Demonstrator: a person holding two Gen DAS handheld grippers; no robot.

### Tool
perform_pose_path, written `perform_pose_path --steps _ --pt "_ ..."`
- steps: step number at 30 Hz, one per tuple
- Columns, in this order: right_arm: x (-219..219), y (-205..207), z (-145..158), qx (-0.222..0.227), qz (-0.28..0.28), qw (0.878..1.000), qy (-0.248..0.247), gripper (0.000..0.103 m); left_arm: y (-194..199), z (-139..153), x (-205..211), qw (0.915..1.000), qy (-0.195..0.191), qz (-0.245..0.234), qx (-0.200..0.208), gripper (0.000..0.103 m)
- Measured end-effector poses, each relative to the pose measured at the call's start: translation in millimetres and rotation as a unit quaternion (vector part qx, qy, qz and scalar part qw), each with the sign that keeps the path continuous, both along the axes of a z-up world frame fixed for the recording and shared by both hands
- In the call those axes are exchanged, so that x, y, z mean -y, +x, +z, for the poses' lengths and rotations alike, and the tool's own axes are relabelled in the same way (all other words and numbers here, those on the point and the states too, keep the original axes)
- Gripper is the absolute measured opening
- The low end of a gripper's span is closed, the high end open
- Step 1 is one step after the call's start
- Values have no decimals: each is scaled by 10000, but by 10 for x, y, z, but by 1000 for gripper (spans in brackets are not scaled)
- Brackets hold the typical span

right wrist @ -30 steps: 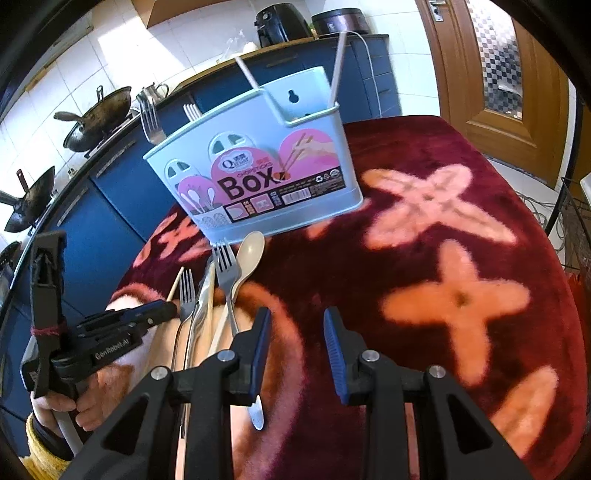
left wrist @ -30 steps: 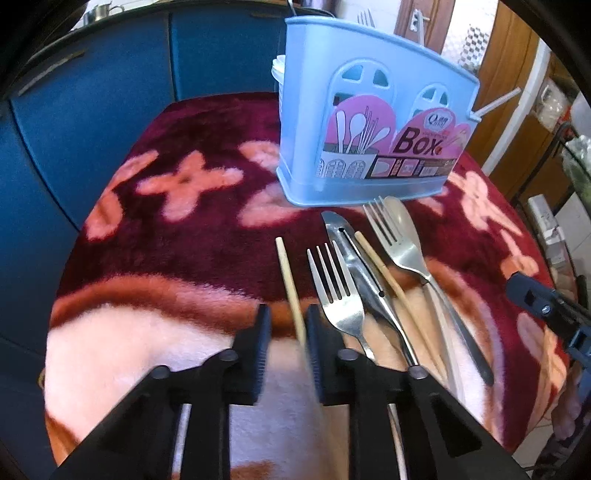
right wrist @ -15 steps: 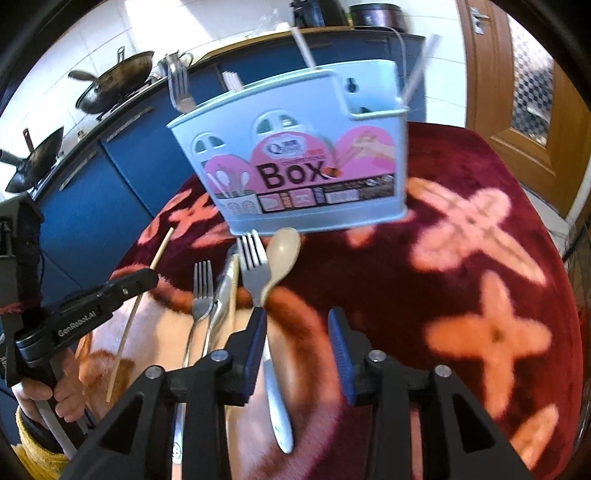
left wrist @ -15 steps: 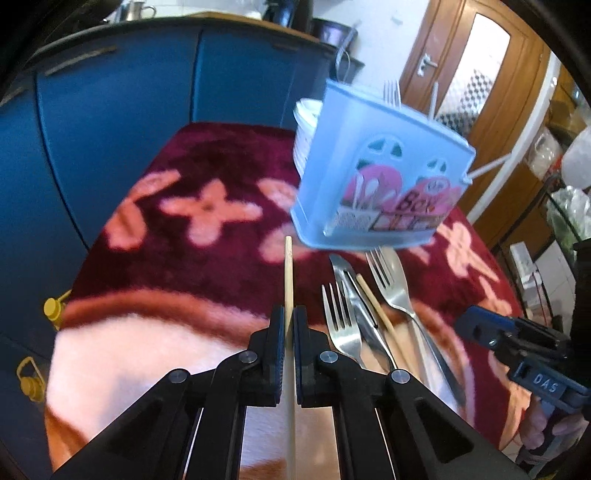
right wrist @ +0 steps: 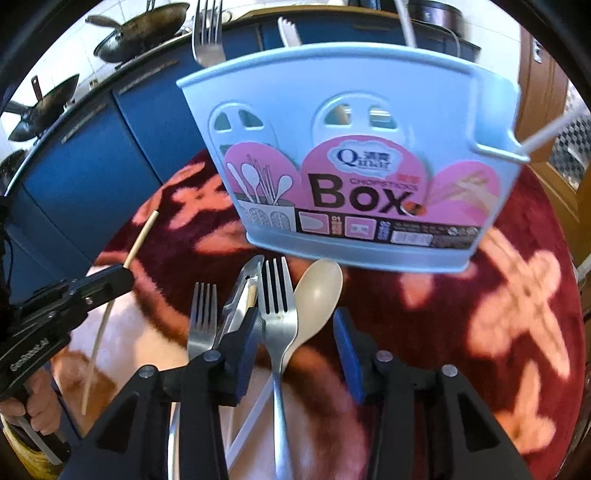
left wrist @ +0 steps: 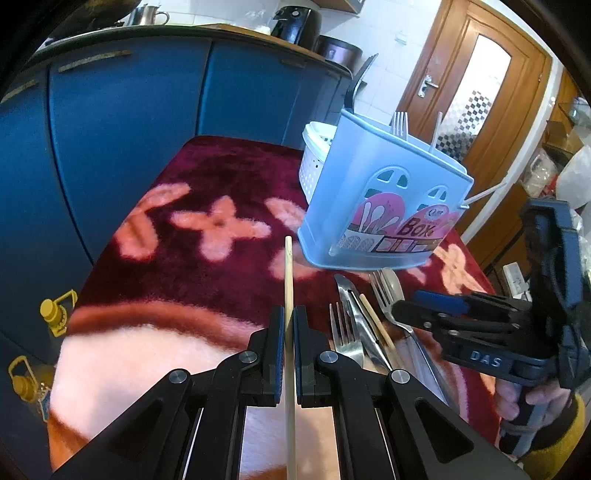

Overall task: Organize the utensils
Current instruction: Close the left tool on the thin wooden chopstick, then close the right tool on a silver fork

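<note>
Left hand-held gripper (left wrist: pixel 289 345): my pads clamp chopstick (left wrist: pixel 288 280) mid-length; light, stiff, slippery.
Right hand-held gripper (right wrist: pixel 297 350): jaws just widening, straddling fork (right wrist: pixel 277 314), unpinched.

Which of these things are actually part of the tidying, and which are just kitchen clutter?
Part of it: chopstick in left gripper, blue utensil box, forks, beige spoon, right gripper open over them.

Just there: woks, yellow-capped bottles, door.
</note>
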State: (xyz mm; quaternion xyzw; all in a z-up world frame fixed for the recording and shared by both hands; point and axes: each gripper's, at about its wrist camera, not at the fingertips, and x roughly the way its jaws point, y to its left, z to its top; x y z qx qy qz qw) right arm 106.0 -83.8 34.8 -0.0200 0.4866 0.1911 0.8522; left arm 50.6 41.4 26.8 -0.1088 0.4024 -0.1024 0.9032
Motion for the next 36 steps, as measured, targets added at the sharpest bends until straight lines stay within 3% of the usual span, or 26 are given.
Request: perform_pose_path --steps 10,15,25,36 --pt "-52 272 -81 -252 261 9993 -30 46 25 -19 -21 9999 -134 -17 20 4" --pt "-93 269 -92 -193 332 9991 -173 35 30 -10 -7 9999 -150 -21 28 4" --pt "-41 82 2 -74 239 9993 283 30 -24 68 12 9998 -139 -18 129 4" --pt "293 -296 271 408 -96 9948 930 30 -101 183 54 9993 -209 -89 307 4"
